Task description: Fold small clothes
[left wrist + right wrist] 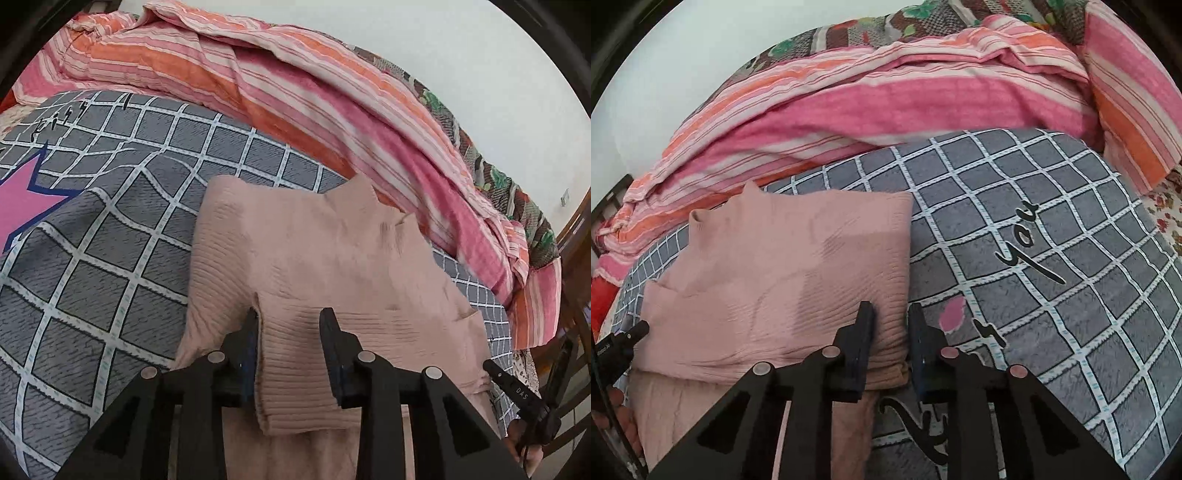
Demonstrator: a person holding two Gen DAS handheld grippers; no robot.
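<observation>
Two grippers work on one pink ribbed sweater (295,258) lying on a grey checked blanket (110,240). The left gripper (291,325) stands over the garment's near folded edge, a band of ribbed knit lying between its parted fingers, which do not press it. The right gripper (889,317) straddles the sweater's right edge: one finger (862,332) rests on the knit, the other on the blanket, jaws narrow but loose, gripping nothing. Folded over on itself, the sweater forms a rough rectangle, collar pointing toward a pink and orange striped quilt (886,99) behind.
</observation>
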